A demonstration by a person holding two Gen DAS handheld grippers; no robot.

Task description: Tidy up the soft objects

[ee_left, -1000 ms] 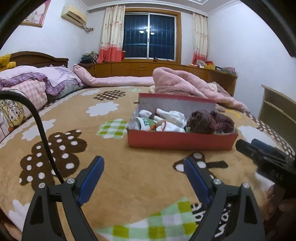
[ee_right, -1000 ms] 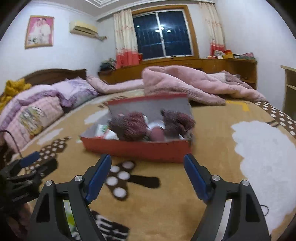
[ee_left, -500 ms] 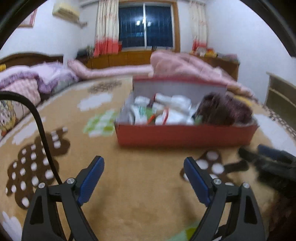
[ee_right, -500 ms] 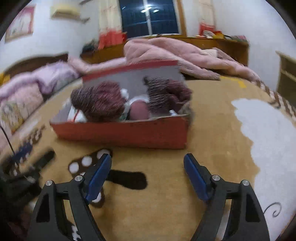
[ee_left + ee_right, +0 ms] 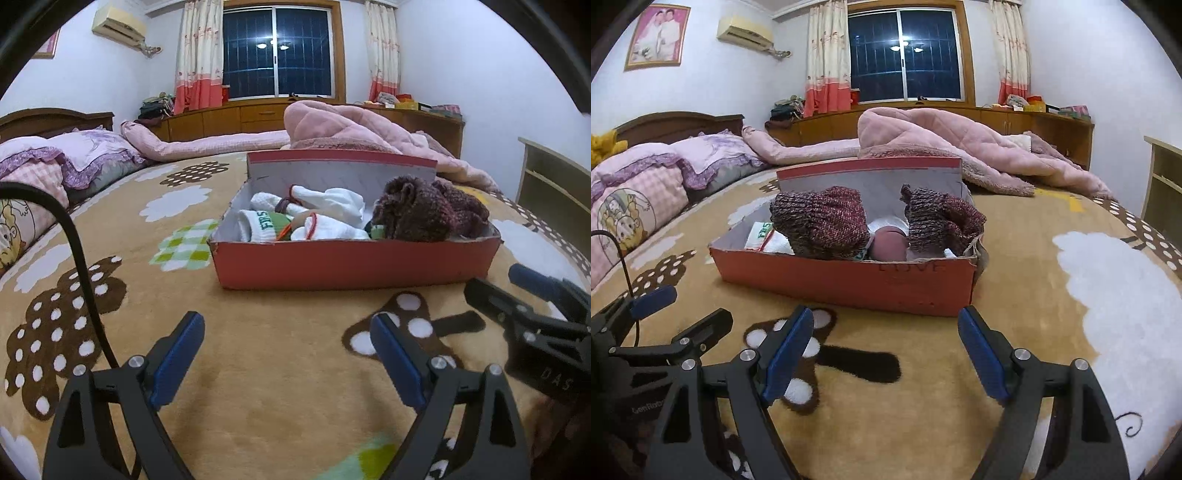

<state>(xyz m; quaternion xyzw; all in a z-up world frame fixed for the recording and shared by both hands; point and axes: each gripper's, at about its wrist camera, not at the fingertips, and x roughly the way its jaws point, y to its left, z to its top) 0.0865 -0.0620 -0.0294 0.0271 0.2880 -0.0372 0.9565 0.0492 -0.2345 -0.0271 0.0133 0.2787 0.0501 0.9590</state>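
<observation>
A red cardboard box (image 5: 354, 264) (image 5: 849, 275) stands on the bed's tan patterned blanket (image 5: 258, 369). Inside lie white rolled socks (image 5: 325, 210) on the left and dark maroon knitted items (image 5: 424, 210) (image 5: 823, 221) on the right. A second knitted piece (image 5: 938, 221) and a pinkish round item (image 5: 888, 243) show in the right wrist view. My left gripper (image 5: 286, 350) hovers open just short of the box, nothing between its fingers. My right gripper (image 5: 886, 343) is open too, facing the box's front right corner, empty. Each gripper appears at the edge of the other's view.
A pink quilt (image 5: 960, 155) is heaped behind the box. Pillows (image 5: 55, 166) lie at the left by the headboard. A wooden cabinet (image 5: 1161, 177) stands at the far right. A black cable (image 5: 81, 266) arcs across the left of the left wrist view.
Both grippers have come closer to the red box and sunk a little; the box looks larger in both views. Both stay open and empty.
</observation>
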